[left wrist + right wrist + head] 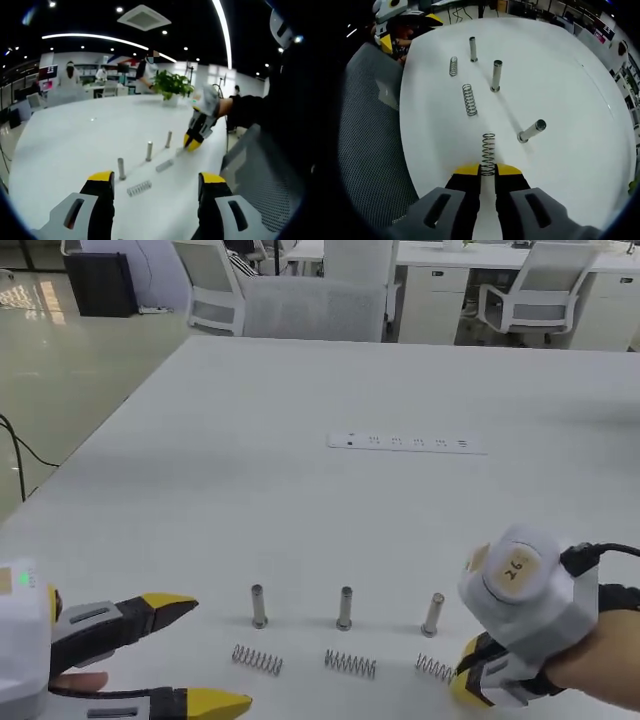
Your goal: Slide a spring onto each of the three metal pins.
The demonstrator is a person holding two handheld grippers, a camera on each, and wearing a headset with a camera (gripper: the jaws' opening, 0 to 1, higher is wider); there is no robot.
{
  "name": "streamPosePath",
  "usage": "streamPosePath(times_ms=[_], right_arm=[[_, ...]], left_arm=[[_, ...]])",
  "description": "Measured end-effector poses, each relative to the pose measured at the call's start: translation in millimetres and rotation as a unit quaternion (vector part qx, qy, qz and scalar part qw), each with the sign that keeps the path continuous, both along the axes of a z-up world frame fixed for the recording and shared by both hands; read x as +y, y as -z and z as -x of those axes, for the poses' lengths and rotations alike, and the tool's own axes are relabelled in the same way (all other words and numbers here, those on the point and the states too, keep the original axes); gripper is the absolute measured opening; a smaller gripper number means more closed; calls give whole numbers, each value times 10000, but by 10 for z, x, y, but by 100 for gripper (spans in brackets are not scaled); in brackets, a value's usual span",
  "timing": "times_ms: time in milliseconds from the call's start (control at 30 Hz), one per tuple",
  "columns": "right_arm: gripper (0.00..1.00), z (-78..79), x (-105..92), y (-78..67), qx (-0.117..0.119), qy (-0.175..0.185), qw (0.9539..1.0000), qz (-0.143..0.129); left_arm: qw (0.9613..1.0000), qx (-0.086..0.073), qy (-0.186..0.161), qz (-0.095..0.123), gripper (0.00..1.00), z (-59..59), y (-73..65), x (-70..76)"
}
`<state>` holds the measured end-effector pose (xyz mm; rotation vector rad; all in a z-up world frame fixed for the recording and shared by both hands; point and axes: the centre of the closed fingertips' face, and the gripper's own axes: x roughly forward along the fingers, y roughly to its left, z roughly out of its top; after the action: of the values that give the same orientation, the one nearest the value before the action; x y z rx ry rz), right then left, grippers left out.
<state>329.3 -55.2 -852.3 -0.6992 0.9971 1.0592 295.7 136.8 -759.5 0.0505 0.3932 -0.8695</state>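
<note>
White table (300, 490). Left gripper (221, 652) sits low at the near-left edge, jaws wide apart, holding nothing. Right gripper (488, 170) is pinched narrow on the near end of the right spring (488, 147), which lies flat. Three pins (345, 608) stand upright in a row. Middle spring (350, 663) and left spring (257, 659) lie just before them.

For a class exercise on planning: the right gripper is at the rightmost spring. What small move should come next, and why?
Probably lift that spring and carry it over the nearest pin. The right gripper looks shut on its near end, it lies on the table, and that pin is bare.
</note>
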Motion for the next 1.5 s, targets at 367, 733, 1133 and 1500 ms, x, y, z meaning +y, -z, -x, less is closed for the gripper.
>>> streamPosePath(times_ms=[367, 733, 1133, 1500], right_arm=[[7, 23, 213, -206, -14, -215, 9994, -288], [7, 12, 442, -397, -119, -551, 9977, -372], [7, 23, 655, -526, -129, -898, 9954, -310], [7, 52, 815, -625, -200, -1192, 9922, -289]], left_arm=[[9997, 9, 229, -128, 62, 12, 0, -70], [9983, -20, 513, -291, 60, -45, -26, -162], [9958, 3, 819, -400, 57, -117, 3, -299], [9919, -18, 1190, -436, 51, -135, -29, -481]])
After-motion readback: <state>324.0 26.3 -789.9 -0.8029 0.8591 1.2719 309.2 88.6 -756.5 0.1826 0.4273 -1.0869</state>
